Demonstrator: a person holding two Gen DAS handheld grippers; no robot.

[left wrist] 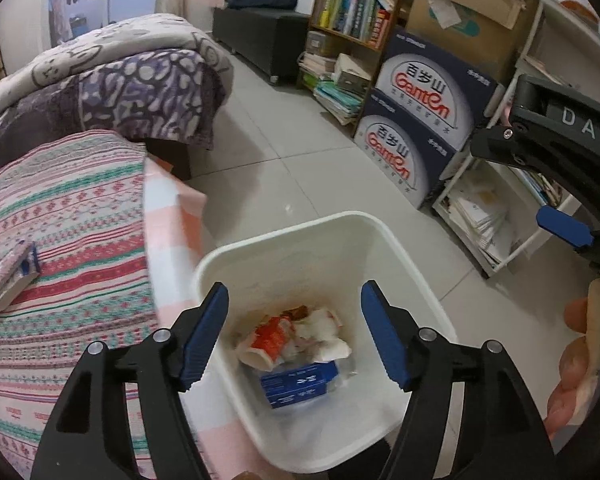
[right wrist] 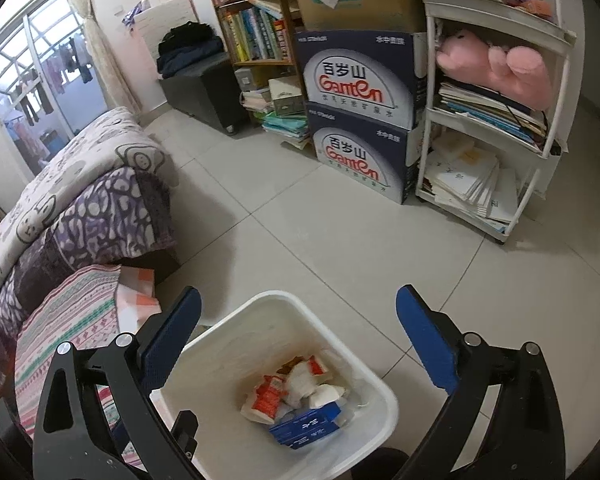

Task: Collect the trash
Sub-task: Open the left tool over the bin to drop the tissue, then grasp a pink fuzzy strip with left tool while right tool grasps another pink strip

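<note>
both grippers hang over the white plastic trash bin (left wrist: 384, 236) on the pale tiled floor (right wrist: 320, 240), right by the edge of the bed with the striped pink and green cover (left wrist: 60, 216). the left gripper (left wrist: 294, 332) has its blue pads spread apart with nothing between them, and the right gripper (right wrist: 298, 344) is wide open and empty too. down at the bottom of the bin sit a crumpled red and white wrapper (left wrist: 270, 338), some white crumpled paper (left wrist: 320, 330) and a flat blue carton (left wrist: 298, 384) lying against the near wall.
</note>
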